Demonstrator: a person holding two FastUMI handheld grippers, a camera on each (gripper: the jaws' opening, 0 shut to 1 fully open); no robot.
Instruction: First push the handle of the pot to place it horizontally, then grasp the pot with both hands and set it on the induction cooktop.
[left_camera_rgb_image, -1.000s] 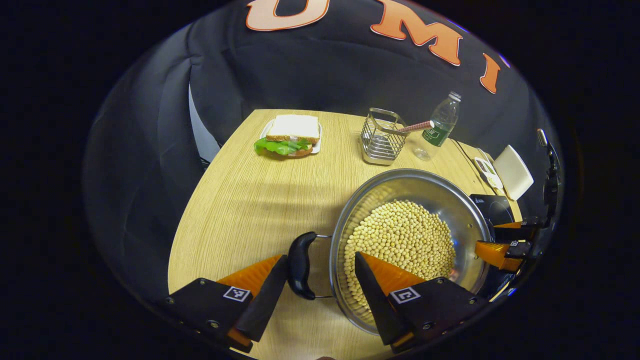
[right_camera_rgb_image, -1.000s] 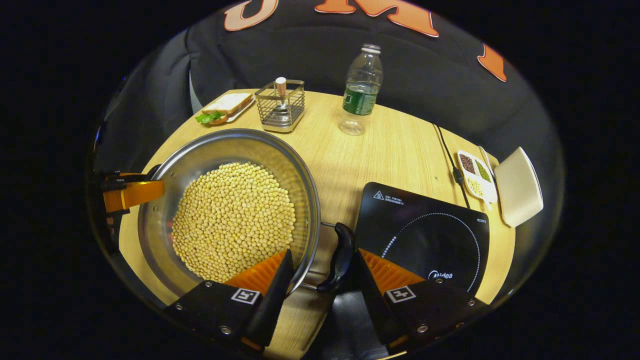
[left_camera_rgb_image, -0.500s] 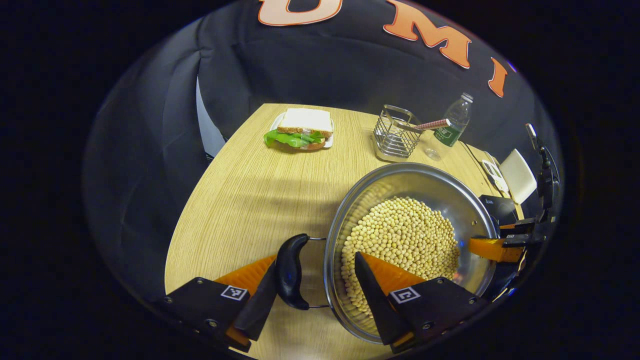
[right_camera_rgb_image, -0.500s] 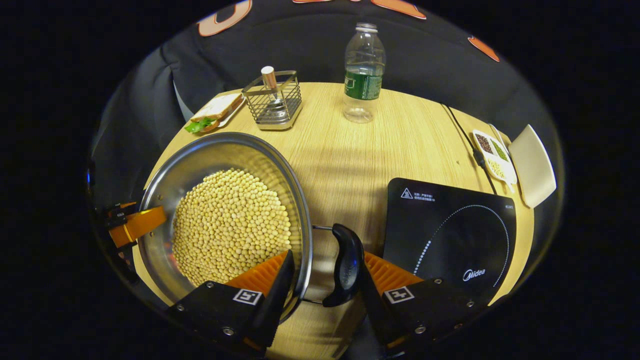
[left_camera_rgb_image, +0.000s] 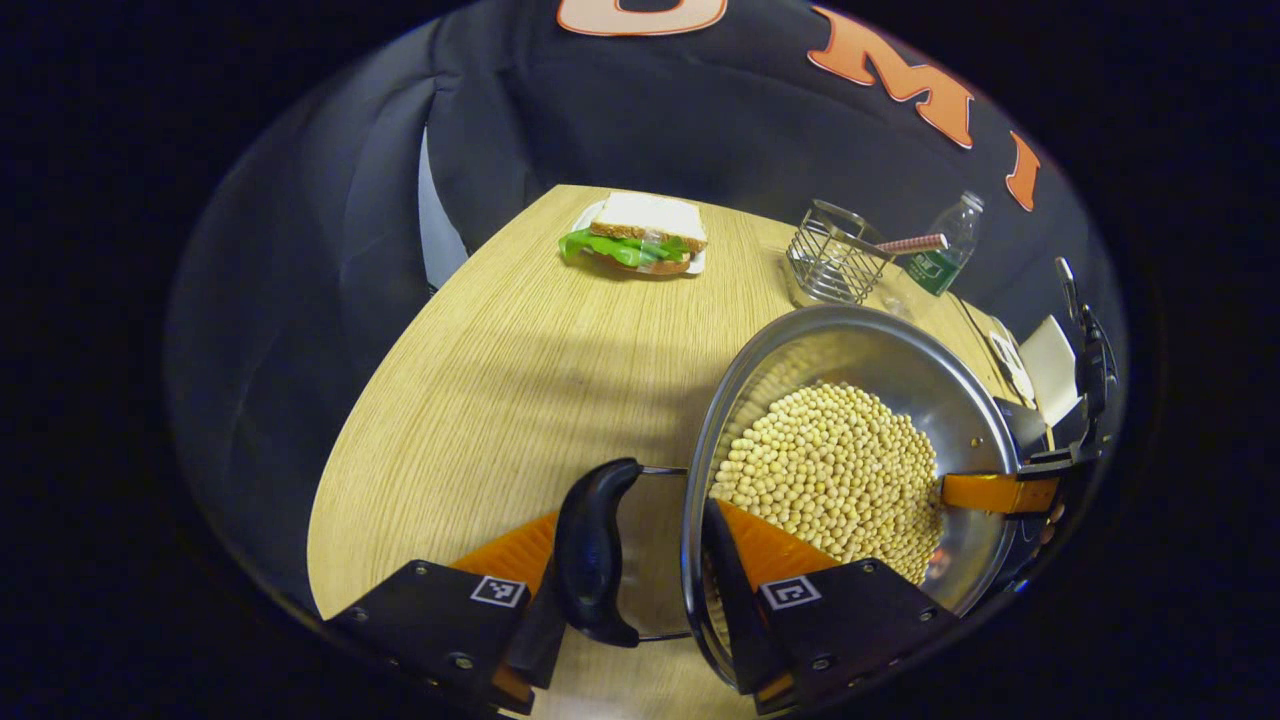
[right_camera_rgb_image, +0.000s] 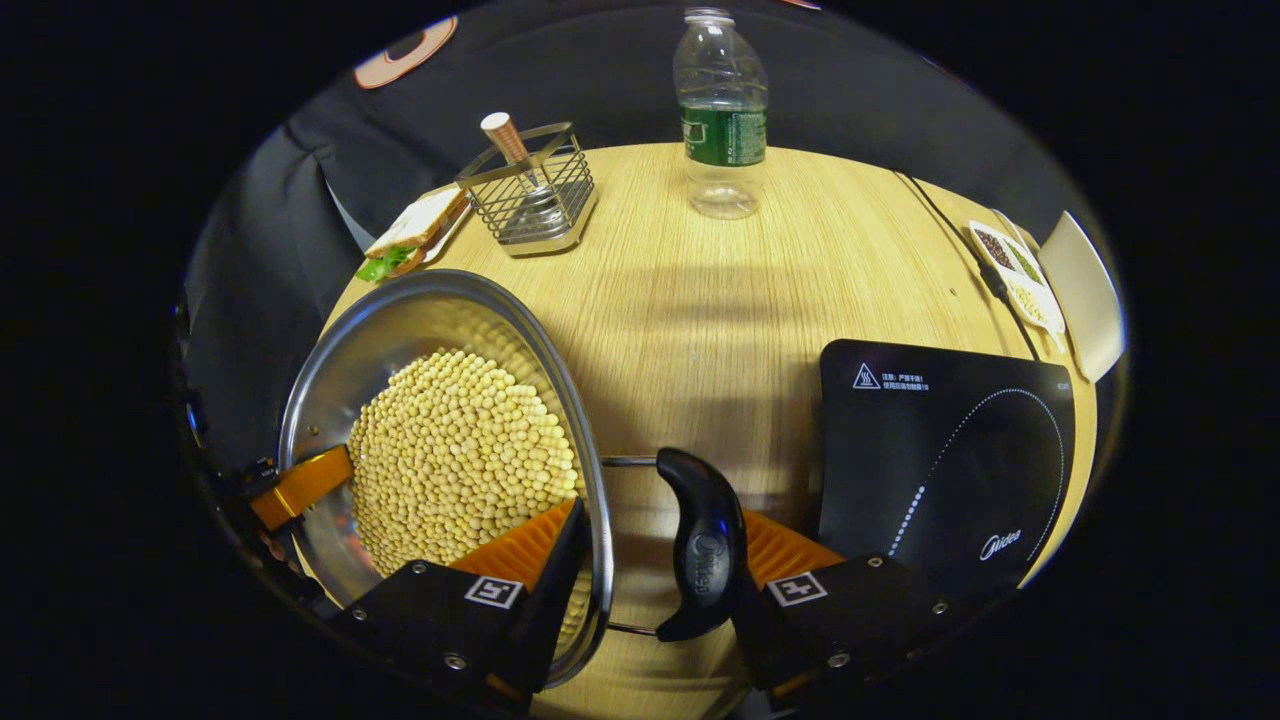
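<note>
Left gripper (left_camera_rgb_image: 640, 585): low at the pot's near side, fingers straddling the black side handle (left_camera_rgb_image: 592, 550) and the rim; one finger sits outside the handle, the other inside the pot against the wall. Fingers look narrowed around handle and rim together, but firm pressing cannot be told.
Right gripper (right_camera_rgb_image: 650, 580): mirrored pose on the opposite black handle (right_camera_rgb_image: 705, 545); one finger inside the pot over the soybeans, the other just outside the handle. Same narrowed straddle; grip pressure cannot be told.
Pot (left_camera_rgb_image: 930, 370): wide steel pot holding soybeans (left_camera_rgb_image: 835, 470), tilted in both views, above the wooden table (left_camera_rgb_image: 500, 380), between the two grippers; contact with the table cannot be told.
Left gripper view: the other gripper's orange finger (left_camera_rgb_image: 995, 492) at the pot's far rim; sandwich on a plate (left_camera_rgb_image: 640, 235) well apart at the far edge.
Right gripper view: induction cooktop (right_camera_rgb_image: 940, 460) just beside the held handle, with bare table between; its cord (right_camera_rgb_image: 960, 245) running back.
Surroundings: wire basket (right_camera_rgb_image: 530, 195) holding a leaning utensil, water bottle (right_camera_rgb_image: 720, 115), divided dish of beans (right_camera_rgb_image: 1015, 270) beside a white square plate (right_camera_rgb_image: 1085, 295).
</note>
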